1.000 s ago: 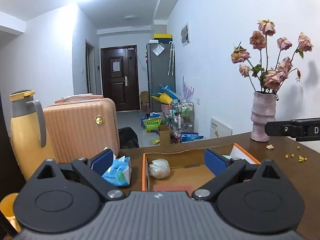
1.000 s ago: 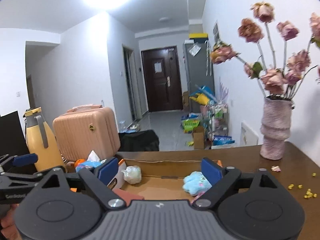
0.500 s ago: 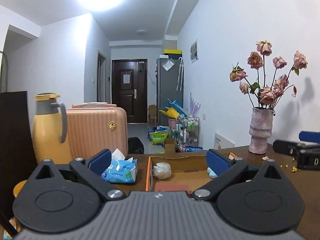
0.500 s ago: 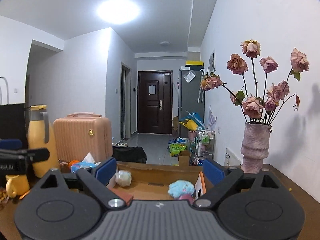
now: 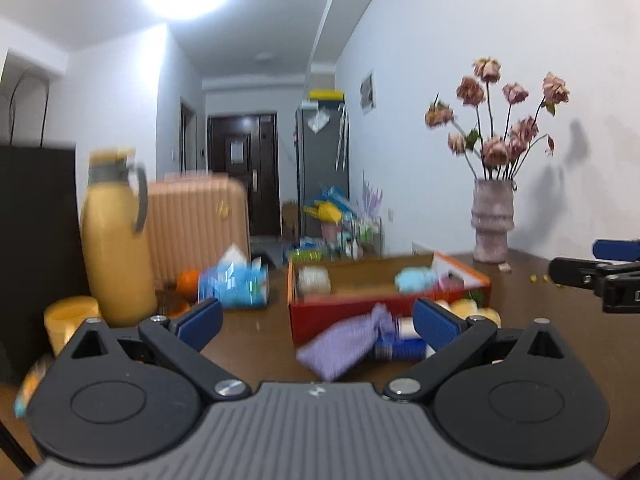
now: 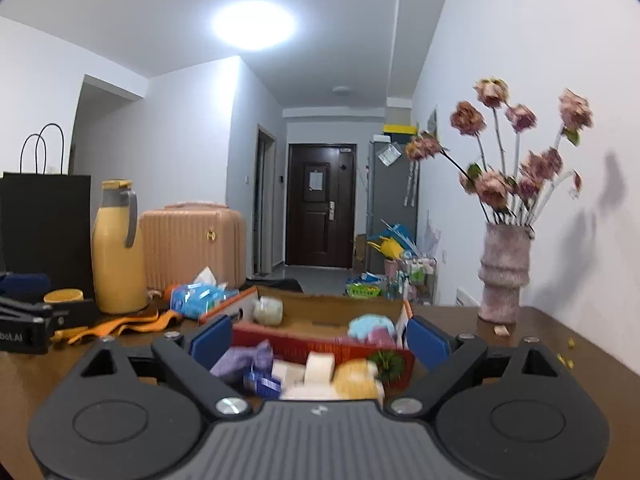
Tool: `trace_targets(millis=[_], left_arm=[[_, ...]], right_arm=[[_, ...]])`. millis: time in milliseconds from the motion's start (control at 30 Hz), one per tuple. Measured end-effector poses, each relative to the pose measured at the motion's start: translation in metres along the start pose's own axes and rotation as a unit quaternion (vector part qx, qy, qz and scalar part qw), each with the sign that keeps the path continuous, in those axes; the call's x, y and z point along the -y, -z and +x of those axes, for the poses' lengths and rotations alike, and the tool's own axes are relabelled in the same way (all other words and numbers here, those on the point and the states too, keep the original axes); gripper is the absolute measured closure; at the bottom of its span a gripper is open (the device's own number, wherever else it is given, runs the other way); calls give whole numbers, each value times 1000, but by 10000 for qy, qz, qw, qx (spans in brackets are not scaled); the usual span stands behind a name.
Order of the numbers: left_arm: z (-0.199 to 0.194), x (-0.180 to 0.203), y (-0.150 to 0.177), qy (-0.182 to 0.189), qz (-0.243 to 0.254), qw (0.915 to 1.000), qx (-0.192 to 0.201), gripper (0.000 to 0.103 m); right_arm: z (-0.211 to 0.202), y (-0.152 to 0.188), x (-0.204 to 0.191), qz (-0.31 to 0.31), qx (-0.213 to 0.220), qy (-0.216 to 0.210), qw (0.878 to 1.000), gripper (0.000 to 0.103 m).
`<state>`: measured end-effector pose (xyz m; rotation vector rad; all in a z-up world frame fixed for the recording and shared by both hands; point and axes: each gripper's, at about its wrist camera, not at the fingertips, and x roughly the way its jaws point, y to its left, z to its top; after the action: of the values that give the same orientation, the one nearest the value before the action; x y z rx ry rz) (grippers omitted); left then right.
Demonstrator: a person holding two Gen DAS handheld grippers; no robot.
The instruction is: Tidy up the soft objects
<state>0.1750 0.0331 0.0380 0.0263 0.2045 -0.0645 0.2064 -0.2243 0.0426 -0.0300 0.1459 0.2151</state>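
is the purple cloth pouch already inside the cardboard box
No, the purple cloth pouch lies on the table in front of the cardboard box, outside its red front wall.

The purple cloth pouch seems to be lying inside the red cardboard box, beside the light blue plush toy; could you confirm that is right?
Not quite. The purple cloth pouch lies on the table in front of the red cardboard box, outside it. The left wrist view shows this. Only the light blue plush toy sits inside.

A cardboard box (image 6: 320,346) sits mid-table, with a cloth pouch (image 6: 240,360) and other soft items just before it. Left lie a tissue pack (image 6: 198,294) and thermos (image 6: 116,248); a vase (image 6: 504,276) stands far right.
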Motion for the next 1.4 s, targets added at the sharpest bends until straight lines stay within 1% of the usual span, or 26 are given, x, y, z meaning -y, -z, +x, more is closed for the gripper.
trace_targets(millis=[100, 167, 233, 333, 500, 567, 700, 800, 833, 867, 900, 933, 967, 1000, 1033, 1067, 1133, 1167, 1200, 1233, 1267, 1333, 1367, 1400], left_arm=[[-3, -8, 14, 48, -349, 9986, -382, 0], [-4, -10, 19, -48, -312, 9980, -543, 0], [-6, -10, 24, -86, -221, 9980, -589, 0], [0, -7, 27, -11, -221, 9974, -691, 0], [18, 2, 28, 51, -207, 9963, -834, 0], [26, 6, 30, 62, -141, 9958, -905, 0], [43, 10, 35, 34, -101, 9946, -1037, 0], [54, 11, 37, 9, -75, 9934, -1144, 0], [57, 11, 37, -14, -65, 9934, -1143, 0], [59, 10, 37, -34, -65, 9936, -1130, 0], [60, 9, 37, -39, -74, 9935, -1131, 0], [62, 9, 37, -37, -87, 9934, -1140, 0], [63, 9, 38, -27, -101, 9932, -1155, 0], [65, 9, 38, -14, -108, 9930, -1173, 0], [65, 9, 39, 12, -123, 9929, -1187, 0], [66, 10, 39, 54, -149, 9926, -1207, 0], [68, 12, 38, 211, -231, 9913, -1282, 0], [68, 14, 37, 290, -252, 9907, -1302, 0], [67, 17, 37, 365, -247, 9905, -1305, 0], [66, 21, 37, 446, -206, 9905, -1283, 0], [65, 25, 37, 512, -165, 9906, -1261, 0], [65, 34, 37, 689, -118, 9895, -1263, 0], [66, 38, 38, 787, -125, 9885, -1282, 0], [66, 41, 38, 898, -155, 9873, -1300, 0]], right_arm=[[-16, 19, -1, 109, -145, 124, 9998, 9], [-24, 32, -4, 173, -344, 313, 9988, 9], [-29, 44, -7, 134, -540, 318, 9979, 9], [-28, 58, -12, -49, -758, 397, 9963, 9], [-7, 64, -9, -15, -1066, 471, 9932, 10], [8, 66, -9, -26, -1279, 525, 9904, 11], [43, 69, -10, -133, -1597, 405, 9862, 13], [71, 70, -12, -265, -1815, 487, 9818, 21], [78, 70, -12, -297, -1867, 543, 9805, 27], [84, 71, -12, -316, -1910, 563, 9795, 37], [89, 71, -10, -306, -1976, 526, 9784, 43], [91, 72, -10, -239, -2045, 415, 9777, 55], [91, 72, -9, -163, -2051, 296, 9782, 56], [88, 73, -11, -101, -2004, 87, 9796, 56], [83, 73, -14, -86, -1966, -194, 9802, 56], [78, 73, -20, -145, -1966, -560, 9788, 56], [66, 74, -33, -500, -2053, -1286, 9689, 55], [59, 74, -36, -640, -2065, -1482, 9650, 52], [53, 73, -35, -669, -2064, -1455, 9653, 49], [48, 72, -30, -621, -2058, -1295, 9680, 41], [44, 71, -23, -533, -2026, -1039, 9723, 35], [38, 70, -6, -339, -1921, -594, 9790, 35], [36, 69, 3, -212, -1890, -455, 9807, 35], [33, 68, 9, -106, -1854, -430, 9817, 35]])
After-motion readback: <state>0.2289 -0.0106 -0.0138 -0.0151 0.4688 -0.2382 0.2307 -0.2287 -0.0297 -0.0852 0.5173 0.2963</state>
